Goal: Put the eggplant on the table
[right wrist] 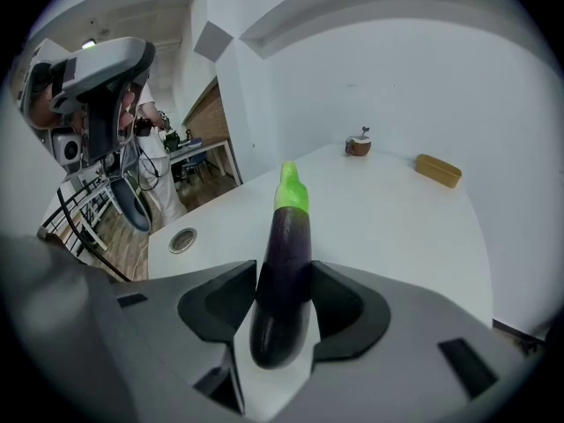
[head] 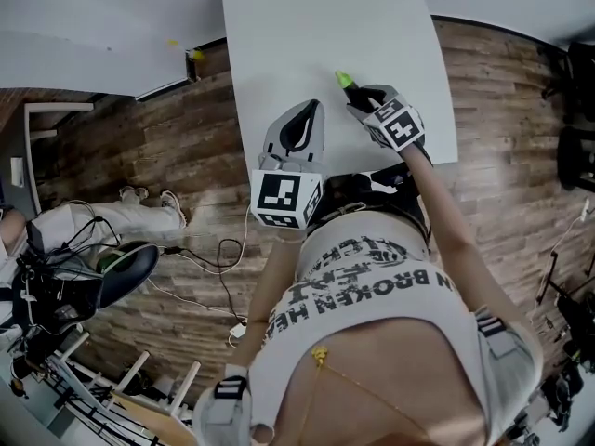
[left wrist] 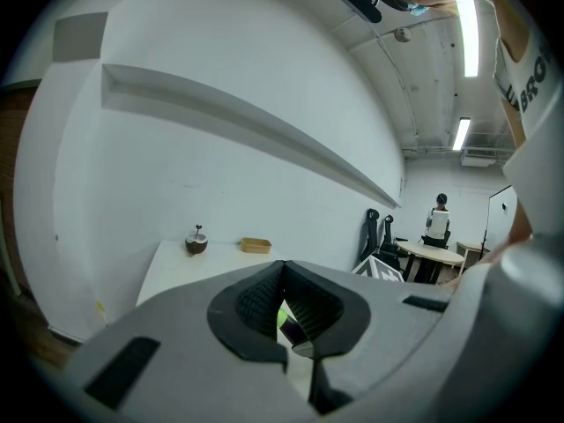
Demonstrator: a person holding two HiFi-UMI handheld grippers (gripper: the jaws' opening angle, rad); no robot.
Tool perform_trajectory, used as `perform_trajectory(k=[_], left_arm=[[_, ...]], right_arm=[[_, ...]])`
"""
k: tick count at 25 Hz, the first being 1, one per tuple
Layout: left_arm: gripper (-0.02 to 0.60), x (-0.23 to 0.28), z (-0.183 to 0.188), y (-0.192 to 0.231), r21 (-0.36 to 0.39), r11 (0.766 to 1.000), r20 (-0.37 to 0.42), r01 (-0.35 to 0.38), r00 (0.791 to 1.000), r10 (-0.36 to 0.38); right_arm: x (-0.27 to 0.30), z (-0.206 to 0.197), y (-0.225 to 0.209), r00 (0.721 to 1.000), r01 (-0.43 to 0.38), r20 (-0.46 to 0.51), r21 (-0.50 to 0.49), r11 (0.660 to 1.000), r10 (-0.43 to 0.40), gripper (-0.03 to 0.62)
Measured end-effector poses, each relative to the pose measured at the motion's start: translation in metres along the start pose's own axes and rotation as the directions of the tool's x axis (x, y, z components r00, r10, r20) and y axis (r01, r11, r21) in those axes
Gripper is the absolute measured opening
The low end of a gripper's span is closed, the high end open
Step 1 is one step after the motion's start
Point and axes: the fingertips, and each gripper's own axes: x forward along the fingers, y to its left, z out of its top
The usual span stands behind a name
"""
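A dark purple eggplant (right wrist: 289, 227) with a bright green stem end lies lengthwise between the jaws of my right gripper (right wrist: 284, 277), which is shut on it. It hangs just over the near part of the white table (right wrist: 397, 218), stem pointing away. In the head view the right gripper (head: 364, 100) is over the table's near right part (head: 316, 26), and the eggplant's green tip (head: 345, 81) pokes out ahead. My left gripper (head: 311, 110) hovers at the table's near edge, just left of it. The left gripper (left wrist: 284, 276) is shut and holds nothing.
At the table's far end stand a small brown round pot (right wrist: 358, 145) and a flat tan box (right wrist: 438, 169). A round grommet (right wrist: 182, 240) sits near the table's left edge. A chair (head: 121, 272), cables and a person's legs are on the wooden floor to the left.
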Motion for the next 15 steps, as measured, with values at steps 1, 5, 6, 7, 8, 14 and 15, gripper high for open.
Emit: perform_trajectory(k=[1,5,6,7,8,14,15], left_arm=[[-0.012,0.000,-0.001,0.000,0.000,1.000,0.000,0.001,1.000,-0.001],[-0.012,-0.001,-0.002,0.000,-0.002,1.000,-0.003,0.007,1.000,-0.007],[-0.012,-0.001,-0.003,0.001,-0.002,1.000,-0.005,0.008,1.000,-0.008],[-0.012,-0.001,-0.004,0.002,-0.003,1.000,-0.006,0.008,1.000,-0.008],[-0.012,-0.001,-0.004,0.002,-0.003,1.000,-0.006,0.009,1.000,-0.009],[-0.012,-0.003,-0.009,0.004,-0.012,1.000,-0.017,0.018,1.000,-0.018],[-0.012,-0.003,-0.010,0.004,-0.014,1.000,-0.018,0.019,1.000,-0.019]], right_arm=[[0.002,-0.002,0.000,1.000,-0.002,-0.010,-0.003,1.000,0.002,0.193],[0.009,-0.010,0.001,0.999,-0.012,-0.046,-0.011,1.000,0.012,0.193],[0.011,-0.012,0.001,0.999,-0.014,-0.053,-0.007,1.000,0.014,0.193],[0.013,-0.013,0.001,0.998,-0.015,-0.061,-0.007,1.000,0.015,0.193],[0.014,-0.015,0.001,0.997,-0.016,-0.069,-0.008,1.000,0.016,0.193],[0.024,-0.018,0.000,0.995,-0.020,-0.101,-0.018,1.000,0.018,0.193],[0.025,-0.018,0.001,0.994,-0.021,-0.104,-0.019,1.000,0.019,0.193]])
